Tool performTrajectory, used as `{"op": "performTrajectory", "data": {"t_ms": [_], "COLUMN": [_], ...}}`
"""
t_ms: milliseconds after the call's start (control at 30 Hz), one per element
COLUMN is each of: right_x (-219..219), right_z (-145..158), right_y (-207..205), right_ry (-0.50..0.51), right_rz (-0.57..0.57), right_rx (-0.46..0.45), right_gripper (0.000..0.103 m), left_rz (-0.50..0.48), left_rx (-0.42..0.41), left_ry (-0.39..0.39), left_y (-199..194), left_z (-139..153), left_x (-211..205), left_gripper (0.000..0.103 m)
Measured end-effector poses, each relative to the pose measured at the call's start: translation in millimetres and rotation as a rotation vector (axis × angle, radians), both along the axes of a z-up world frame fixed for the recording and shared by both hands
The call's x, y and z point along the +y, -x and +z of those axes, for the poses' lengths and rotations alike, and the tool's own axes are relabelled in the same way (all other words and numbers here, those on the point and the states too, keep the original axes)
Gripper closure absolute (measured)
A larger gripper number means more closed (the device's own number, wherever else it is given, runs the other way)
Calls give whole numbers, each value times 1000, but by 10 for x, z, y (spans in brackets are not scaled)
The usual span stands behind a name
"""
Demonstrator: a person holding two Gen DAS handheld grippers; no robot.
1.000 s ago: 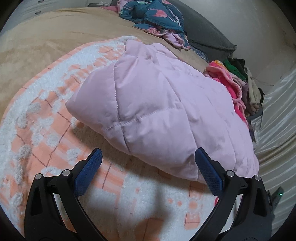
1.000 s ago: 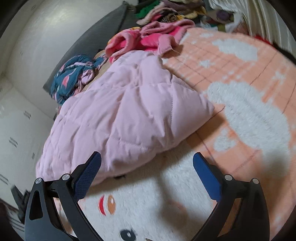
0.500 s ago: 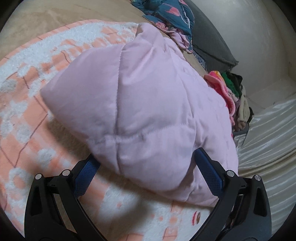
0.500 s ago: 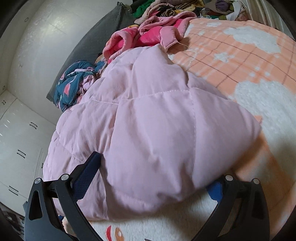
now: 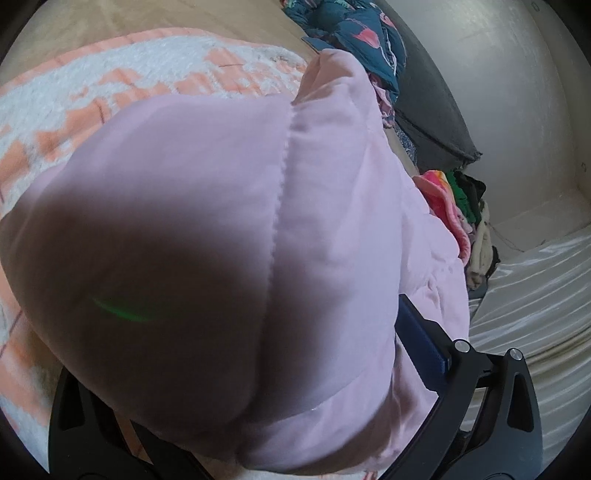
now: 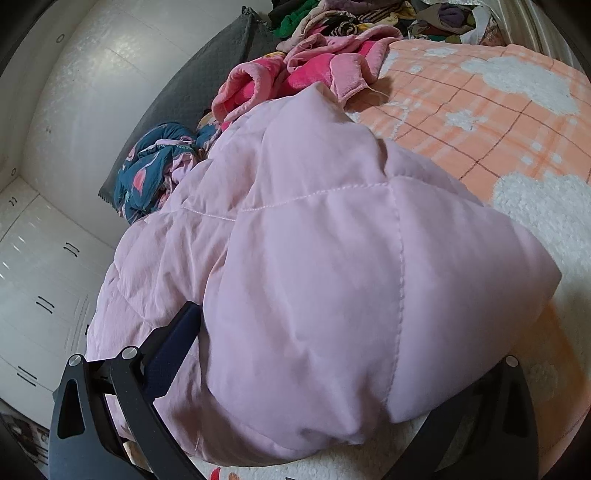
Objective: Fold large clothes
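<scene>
On the orange checked blanket point(image 6: 498, 122) beside the pink fleece pile point(image 6: 314, 70) | pink quilted jacket point(image 6: 314, 295) is now bulging between both wide-spread tongs, left tongs point(image 5: 236, 369) and right tongs point(image 6: 343, 376), which were short of it a second ago | nothing clenched yet | grasp for next fold is looking imminent.

One pink padded jacket point(image 6: 314, 295) is seen between the fingers of two grippers. Beyond it, one orange-and-white blanket point(image 6: 498, 122), one grey pillow point(image 6: 207, 77), one blue patterned garment point(image 6: 155, 166) and one heap of mixed clothes point(image 6: 332, 33) are counted.
</scene>
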State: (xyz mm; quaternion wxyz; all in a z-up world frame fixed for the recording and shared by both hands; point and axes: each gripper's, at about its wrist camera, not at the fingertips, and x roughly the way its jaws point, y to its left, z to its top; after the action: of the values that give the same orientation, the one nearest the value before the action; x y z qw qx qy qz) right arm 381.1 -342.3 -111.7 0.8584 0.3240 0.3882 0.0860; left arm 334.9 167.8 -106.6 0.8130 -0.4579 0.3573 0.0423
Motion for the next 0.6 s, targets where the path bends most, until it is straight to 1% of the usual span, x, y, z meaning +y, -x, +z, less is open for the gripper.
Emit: {"op": "performTrajectory", "data": {"t_ms": [100,133,167,200,233,267,300,333,367,400,433,467,500,533,600], "right_x": [24,27,23,22,29,39,60,91,119,157,203,236,274,329,399], "right_z": [4,5,6,11,24,41,71,127,173,227,295,338,385,458,559], "right_y": [-5,-12,-17,-20,-22,-12,-12,-4,6,20,40,58,82,113,168], "right_ry": [15,15,11,11,13,18,32,58,80,106,140,163,192,232,280], "right_rz": [5,11,21,32,50,59,69,82,90,98,106,110,114,119,128], "right_rx": [-6,-6,-6,-7,-10,-13,-19,-34,-45,-57,-71,-80,-94,-114,-142], "right_gripper": [5,7,12,15,22,29,34,42,49,53,58,62,63,66,68], "left_rz": [-2,-5,-11,-16,-24,-31,-36,-40,-48,-53,-59,-63,-65,-69,-78], "left_rx": [1,2,7,12,15,17,16,15,13,10,4,-2,-8,-19,-35], "left_ry": [-29,-43,-59,-69,-86,-101,-114,-127,-148,-163,-176,-180,-186,-199,-237], "left_y": [-1,4,4,4,11,17,18,19,26,26,47,61,63,77,112], "left_z": [35,59,86,98,135,160,188,213,256,289,344,386,419,460,554], "left_x": [-20,-28,-42,-54,-70,-79,-94,-103,-124,-128,-140,-144,-142,-152,-193], "left_gripper": [11,12,14,17,19,23,27,29,35,42,46,54,59,61,66]}}
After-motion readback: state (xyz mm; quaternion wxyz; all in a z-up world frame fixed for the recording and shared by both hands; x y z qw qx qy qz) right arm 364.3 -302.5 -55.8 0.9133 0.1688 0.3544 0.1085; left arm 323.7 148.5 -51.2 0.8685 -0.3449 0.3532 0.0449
